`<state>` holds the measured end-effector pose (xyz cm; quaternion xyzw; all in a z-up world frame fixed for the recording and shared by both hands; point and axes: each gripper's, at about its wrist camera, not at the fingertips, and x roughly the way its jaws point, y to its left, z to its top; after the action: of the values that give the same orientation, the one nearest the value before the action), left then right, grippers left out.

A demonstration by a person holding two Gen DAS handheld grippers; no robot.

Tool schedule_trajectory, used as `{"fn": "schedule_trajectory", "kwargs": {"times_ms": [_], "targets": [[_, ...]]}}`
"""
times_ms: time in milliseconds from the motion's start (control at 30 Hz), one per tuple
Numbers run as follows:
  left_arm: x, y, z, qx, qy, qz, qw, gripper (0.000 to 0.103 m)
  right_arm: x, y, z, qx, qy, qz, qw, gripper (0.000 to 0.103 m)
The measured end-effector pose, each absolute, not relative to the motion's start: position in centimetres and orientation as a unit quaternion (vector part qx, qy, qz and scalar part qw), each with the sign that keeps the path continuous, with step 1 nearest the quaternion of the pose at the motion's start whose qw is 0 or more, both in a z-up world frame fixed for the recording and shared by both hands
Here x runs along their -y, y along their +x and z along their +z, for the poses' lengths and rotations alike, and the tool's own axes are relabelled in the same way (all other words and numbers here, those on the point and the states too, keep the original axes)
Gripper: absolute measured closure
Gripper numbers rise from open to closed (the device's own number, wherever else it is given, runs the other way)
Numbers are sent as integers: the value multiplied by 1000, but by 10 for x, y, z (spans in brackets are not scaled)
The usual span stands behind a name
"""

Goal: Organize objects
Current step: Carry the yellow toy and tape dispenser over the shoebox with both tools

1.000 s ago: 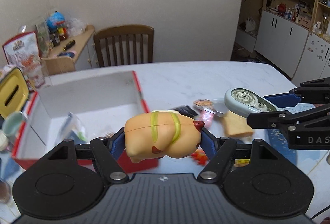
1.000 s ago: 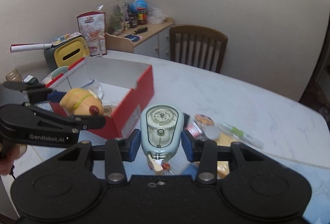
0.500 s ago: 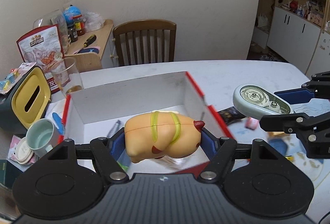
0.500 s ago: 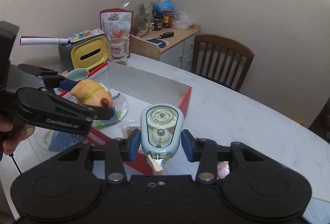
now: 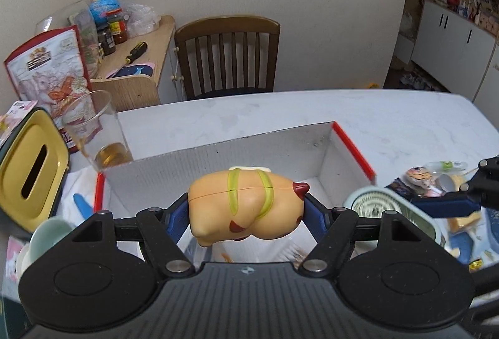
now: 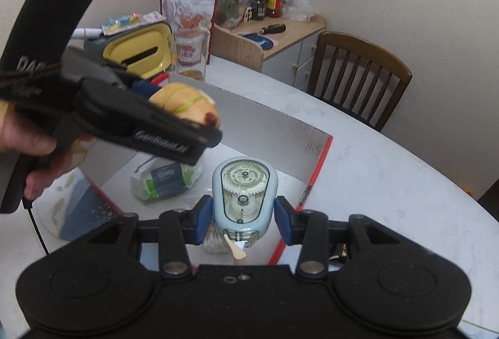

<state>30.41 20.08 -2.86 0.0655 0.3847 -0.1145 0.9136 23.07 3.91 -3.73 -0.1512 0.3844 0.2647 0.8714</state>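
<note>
The box (image 5: 218, 161) is open above; a glass (image 5: 93, 126) stands beside its far-left corner.

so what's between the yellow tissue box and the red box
A clear glass with a little amber liquid stands between the yellow tissue box and the red box, shown in the left wrist view.

Both wrist views look steeply down along their own tongs, close above the red-edged box (image 5: 352, 145) (image 6: 321, 158) on the tabletop (image 5: 389, 117) (image 6: 389, 170). Both share the chair (image 5: 227, 55) (image 6: 358, 73) in the upper frame.
</note>
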Motion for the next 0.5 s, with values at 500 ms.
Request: {"fn": "schedule_trajectory", "kwargs": {"times_ms": [500], "targets": [[-193,364,-85,-450,93,-141,877,29,-86,262,-86,-432,-193,264,841,61]]}}
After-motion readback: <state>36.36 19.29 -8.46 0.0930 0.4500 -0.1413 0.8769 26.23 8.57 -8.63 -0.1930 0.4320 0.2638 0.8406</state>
